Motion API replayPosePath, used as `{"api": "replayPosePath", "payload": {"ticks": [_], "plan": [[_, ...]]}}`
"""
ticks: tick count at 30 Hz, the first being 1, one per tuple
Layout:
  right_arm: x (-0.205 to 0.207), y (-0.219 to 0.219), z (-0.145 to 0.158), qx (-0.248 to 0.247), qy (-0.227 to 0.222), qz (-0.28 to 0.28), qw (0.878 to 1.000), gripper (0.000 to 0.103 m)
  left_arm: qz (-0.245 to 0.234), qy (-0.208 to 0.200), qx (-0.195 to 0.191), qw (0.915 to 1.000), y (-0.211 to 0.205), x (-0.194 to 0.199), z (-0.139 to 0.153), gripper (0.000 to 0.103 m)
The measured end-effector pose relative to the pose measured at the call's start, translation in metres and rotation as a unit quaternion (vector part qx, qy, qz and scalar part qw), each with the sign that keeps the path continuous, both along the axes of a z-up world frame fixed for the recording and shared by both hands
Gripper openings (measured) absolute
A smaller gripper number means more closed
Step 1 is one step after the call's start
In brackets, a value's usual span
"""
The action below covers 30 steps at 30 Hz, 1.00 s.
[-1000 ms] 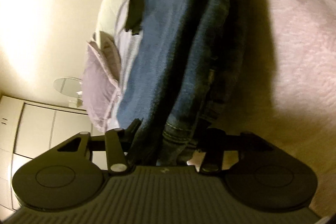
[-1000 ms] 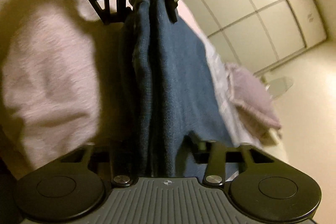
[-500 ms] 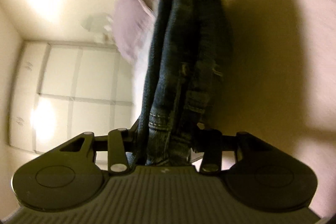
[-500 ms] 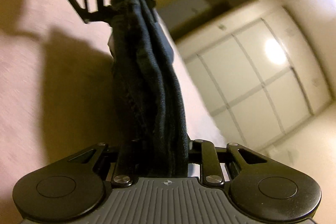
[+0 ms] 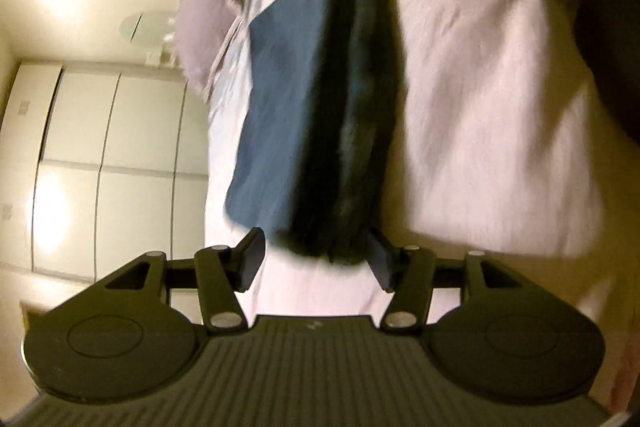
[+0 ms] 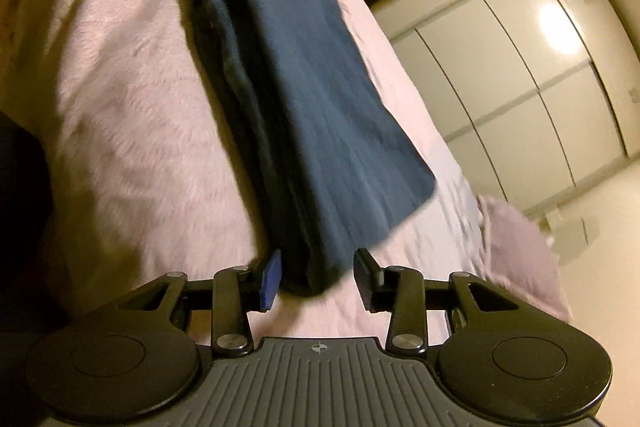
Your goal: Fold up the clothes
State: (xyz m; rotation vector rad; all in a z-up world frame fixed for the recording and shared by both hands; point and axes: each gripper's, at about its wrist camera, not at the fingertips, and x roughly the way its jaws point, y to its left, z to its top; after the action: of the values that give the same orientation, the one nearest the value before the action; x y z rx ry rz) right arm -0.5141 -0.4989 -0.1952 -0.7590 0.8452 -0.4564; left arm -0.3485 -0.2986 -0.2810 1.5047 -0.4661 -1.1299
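Both tools, left tool (image 5: 316, 265) and right tool (image 6: 316, 277), just opened, releasing folded jeans (image 6: 320, 131).

No legible text or labels anywhere.

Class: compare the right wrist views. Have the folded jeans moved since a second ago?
Yes. The folded jeans, earlier clamped between both tools, now lie on the pink bed cover; the right tool has just opened and stands clear of them.

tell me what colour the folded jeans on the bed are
Dark blue jeans, clearest in the right wrist view.
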Motion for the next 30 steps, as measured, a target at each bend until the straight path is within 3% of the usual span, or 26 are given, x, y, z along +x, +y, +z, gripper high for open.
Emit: {"api": "replayPosePath", "payload": {"ticks": [6, 10, 13, 16, 17, 19, 21, 25, 30], "plan": [[-0.011, 0.004, 0.037, 0.039, -0.061, -0.035, 0.997, 0.038, 0.057, 0.104, -0.059, 0.9912, -0.008, -0.003, 0.048, 0.051], [-0.016, -0.018, 0.064, 0.114, -0.115, -0.055, 0.985, 0.038, 0.068, 0.184, -0.071, 0.9781, 0.001, 0.027, 0.064, 0.051], [0.007, -0.039, 0.078, 0.187, -0.154, -0.069, 0.968, 0.038, 0.082, 0.244, -0.067, 0.9641, -0.013, 0.043, 0.068, 0.038], [0.015, -0.056, 0.06, 0.223, -0.145, -0.077, 0.961, 0.038, 0.109, 0.295, -0.035, 0.9486, -0.05, 0.061, 0.064, 0.028], [0.018, -0.062, 0.054, 0.235, -0.142, -0.079, 0.958, 0.038, 0.112, 0.309, -0.021, 0.9442, -0.054, 0.064, 0.057, 0.021], [0.023, -0.073, 0.043, 0.259, -0.136, -0.084, 0.953, 0.038, 0.11, 0.325, -0.019, 0.939, -0.058, 0.07, 0.057, 0.017], [0.018, -0.078, 0.055, 0.267, -0.144, -0.082, 0.949, 0.038, 0.11, 0.342, -0.02, 0.933, -0.059, 0.075, 0.063, 0.018], [0.025, -0.102, 0.077, 0.281, -0.192, -0.088, 0.936, 0.038, 0.112, 0.353, -0.047, 0.9277, -0.06, 0.084, 0.081, 0.028], [0.076, -0.153, 0.086, 0.259, -0.183, -0.104, 0.943, 0.038, 0.129, 0.37, -0.044, 0.9191, -0.099, 0.107, 0.086, 0.029]]}}
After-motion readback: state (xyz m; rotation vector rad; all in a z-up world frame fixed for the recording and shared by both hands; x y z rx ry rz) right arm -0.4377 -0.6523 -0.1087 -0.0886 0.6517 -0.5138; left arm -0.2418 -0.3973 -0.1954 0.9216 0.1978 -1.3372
